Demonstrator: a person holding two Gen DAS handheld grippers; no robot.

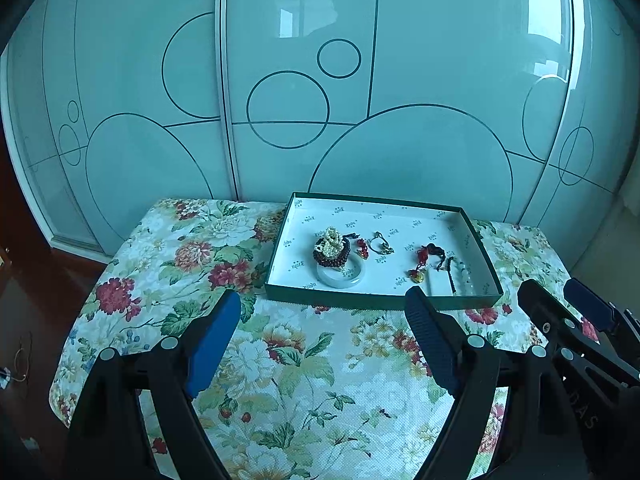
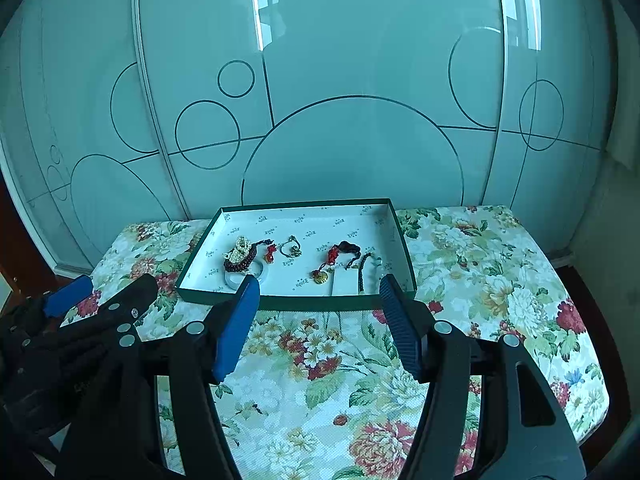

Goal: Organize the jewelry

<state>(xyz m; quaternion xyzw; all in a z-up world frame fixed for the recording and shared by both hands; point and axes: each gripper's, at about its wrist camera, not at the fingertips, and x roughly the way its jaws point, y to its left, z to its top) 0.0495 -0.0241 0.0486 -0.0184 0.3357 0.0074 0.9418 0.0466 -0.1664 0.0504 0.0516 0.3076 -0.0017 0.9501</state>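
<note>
A shallow green box (image 1: 380, 301) with a white printed lining sits on the floral tablecloth; it also shows in the right wrist view (image 2: 304, 303). Inside lie a pale bangle (image 1: 341, 277) under dark red beads (image 1: 332, 257) and a pearl piece (image 1: 332, 240), a small red charm (image 1: 363, 249), a thin gold ring piece (image 1: 380, 244), a red and gold knot charm (image 1: 424, 260) and a dark bead strand (image 1: 452, 276). My left gripper (image 1: 324, 312) is open and empty, in front of the box. My right gripper (image 2: 318, 296) is open and empty, at the box's front edge.
The table (image 1: 280, 380) is covered by a floral cloth and stands against glossy teal sliding wardrobe doors (image 1: 280, 80). The right gripper shows at the right of the left wrist view (image 1: 568, 312); the left gripper shows at the left of the right wrist view (image 2: 100, 300). Dark wooden floor lies at the left.
</note>
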